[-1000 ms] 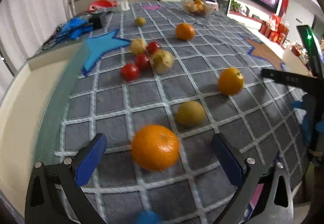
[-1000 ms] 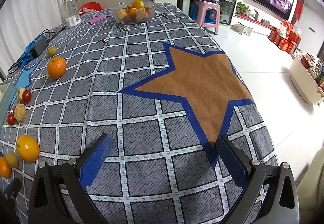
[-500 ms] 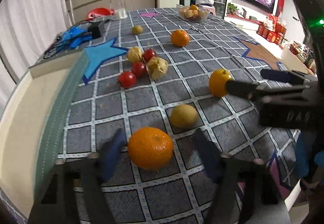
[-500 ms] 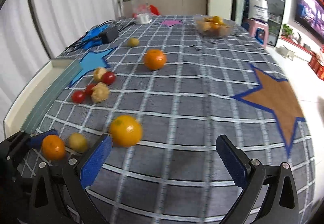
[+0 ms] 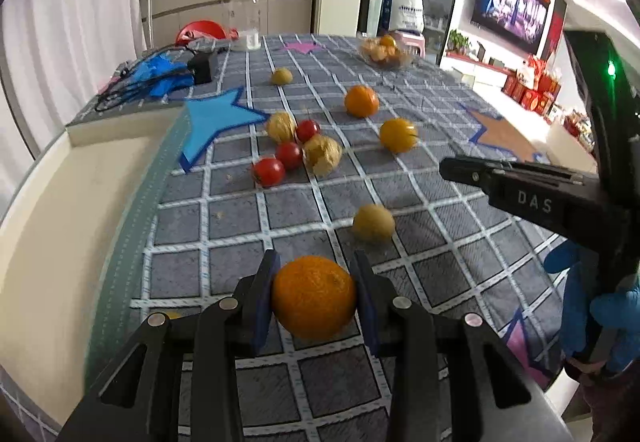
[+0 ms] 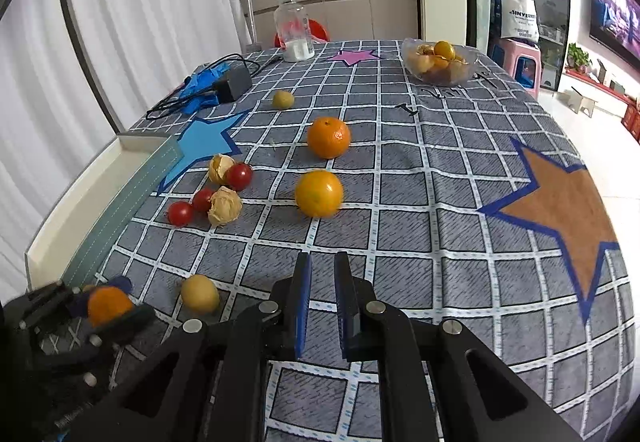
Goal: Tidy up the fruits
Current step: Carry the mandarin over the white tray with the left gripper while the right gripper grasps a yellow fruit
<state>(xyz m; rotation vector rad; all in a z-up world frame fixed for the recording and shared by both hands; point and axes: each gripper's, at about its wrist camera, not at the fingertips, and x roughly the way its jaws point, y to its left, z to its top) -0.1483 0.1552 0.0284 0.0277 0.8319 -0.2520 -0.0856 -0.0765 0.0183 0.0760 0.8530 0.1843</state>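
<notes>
My left gripper (image 5: 316, 270) is shut on an orange mandarin (image 5: 314, 297) near the table's front edge; the pair also shows in the right wrist view (image 6: 108, 305). My right gripper (image 6: 321, 270) is shut and empty above the grey checked cloth. Loose fruit lies ahead: a yellow-green fruit (image 5: 373, 223) (image 6: 199, 293), a yellow-orange citrus (image 5: 398, 134) (image 6: 319, 193), a second mandarin (image 5: 361, 100) (image 6: 328, 137), cherry tomatoes (image 5: 268, 171) (image 6: 180, 213) and husked physalis (image 5: 322, 155) (image 6: 225, 206). A glass bowl (image 6: 468, 71) at the far side holds several fruits.
A plastic bottle (image 6: 293, 26) stands at the far edge. A black adapter with cables and blue cloth (image 6: 224, 84) lies at the far left. A small yellow-green fruit (image 6: 283, 99) sits near it. A cream tray (image 5: 64, 210) borders the table's left side.
My left gripper has closed on the near mandarin. My right gripper has swung left toward the fruit and closed, empty.
</notes>
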